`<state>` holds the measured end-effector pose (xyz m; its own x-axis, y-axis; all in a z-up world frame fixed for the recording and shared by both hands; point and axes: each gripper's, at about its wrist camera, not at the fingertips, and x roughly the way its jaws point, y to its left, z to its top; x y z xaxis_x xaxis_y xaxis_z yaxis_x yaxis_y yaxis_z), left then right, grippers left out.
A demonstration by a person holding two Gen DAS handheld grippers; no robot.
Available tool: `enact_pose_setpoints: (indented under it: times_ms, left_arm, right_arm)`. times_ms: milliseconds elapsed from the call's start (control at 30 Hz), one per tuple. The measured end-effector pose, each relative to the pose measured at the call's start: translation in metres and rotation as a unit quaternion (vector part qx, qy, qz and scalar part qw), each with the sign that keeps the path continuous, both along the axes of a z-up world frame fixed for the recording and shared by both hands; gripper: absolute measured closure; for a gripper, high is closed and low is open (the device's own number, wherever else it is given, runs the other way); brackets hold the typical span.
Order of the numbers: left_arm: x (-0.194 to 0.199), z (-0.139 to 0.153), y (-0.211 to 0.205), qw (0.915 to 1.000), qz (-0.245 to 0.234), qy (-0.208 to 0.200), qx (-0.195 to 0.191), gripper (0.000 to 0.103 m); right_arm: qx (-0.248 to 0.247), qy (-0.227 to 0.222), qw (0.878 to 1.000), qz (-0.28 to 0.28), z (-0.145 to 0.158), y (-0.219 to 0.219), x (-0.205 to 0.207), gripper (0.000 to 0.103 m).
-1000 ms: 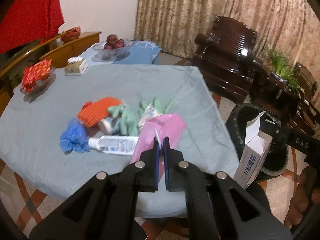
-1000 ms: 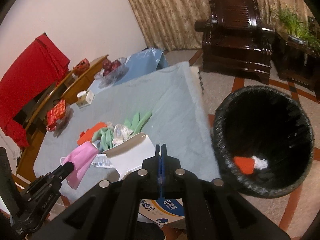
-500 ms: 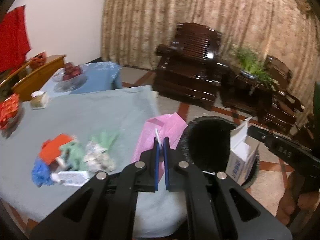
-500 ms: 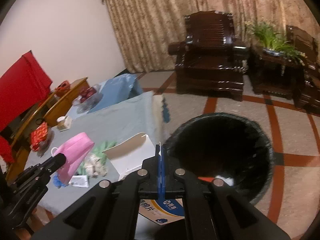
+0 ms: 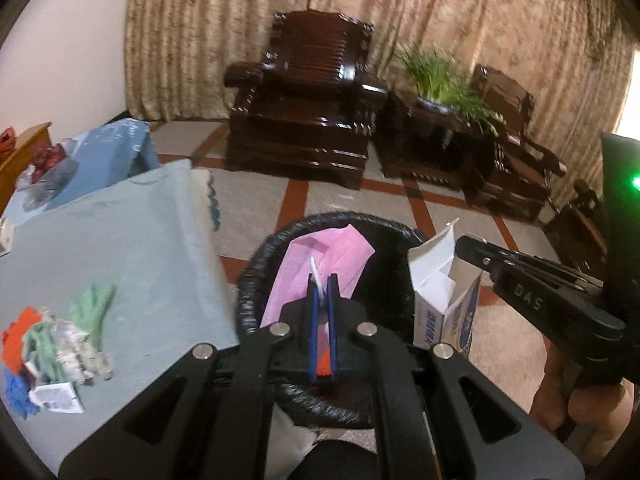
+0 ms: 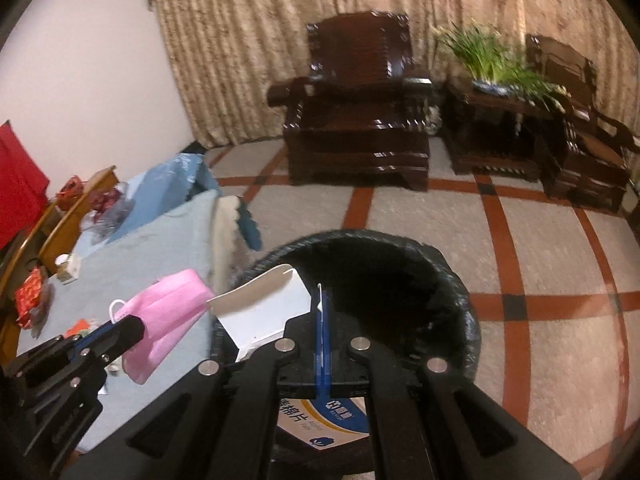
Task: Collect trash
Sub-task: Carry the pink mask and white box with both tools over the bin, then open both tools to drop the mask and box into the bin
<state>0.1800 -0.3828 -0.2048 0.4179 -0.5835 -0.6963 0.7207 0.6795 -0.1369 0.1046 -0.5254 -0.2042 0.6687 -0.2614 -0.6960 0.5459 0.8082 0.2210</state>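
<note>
Both grippers hang over the black trash bin (image 5: pixel 256 276): the left gripper (image 5: pixel 322 280) is clamped on a pink face mask (image 5: pixel 320 256), the right gripper (image 6: pixel 322 300) pinches an open white carton (image 6: pixel 268 308). More litter (image 5: pixel 52 344) lies on the blue-clothed table (image 5: pixel 132 240).

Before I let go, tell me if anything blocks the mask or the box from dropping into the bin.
Nothing visible does. The pink mask in the left gripper and the white box in the right gripper both hang over the open black bin.
</note>
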Motion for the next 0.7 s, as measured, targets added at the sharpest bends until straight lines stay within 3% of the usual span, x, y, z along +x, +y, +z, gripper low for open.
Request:
enact_pose_setpoints:
  times_ms: [333, 467, 700]
  left_arm:
    - [0.020, -0.069, -0.052, 0.9973, -0.038, 0.046, 0.042, 0.097]
    - [0.035, -0.090, -0.060, 0.9953, -0.041, 0.074, 0.047, 0.080]
    - [0.040, -0.096, -0.049, 0.9956, -0.035, 0.066, 0.057, 0.076]
  right_arm:
    - [0.037, 0.061, 0.997, -0.027, -0.075, -0.046, 0.023, 0.102]
    - [0.047, 0.091, 0.994, -0.040, -0.100, -0.057, 0.029, 0.088]
    - [0.045, 0.096, 0.994, -0.040, -0.101, -0.053, 0.021, 0.087]
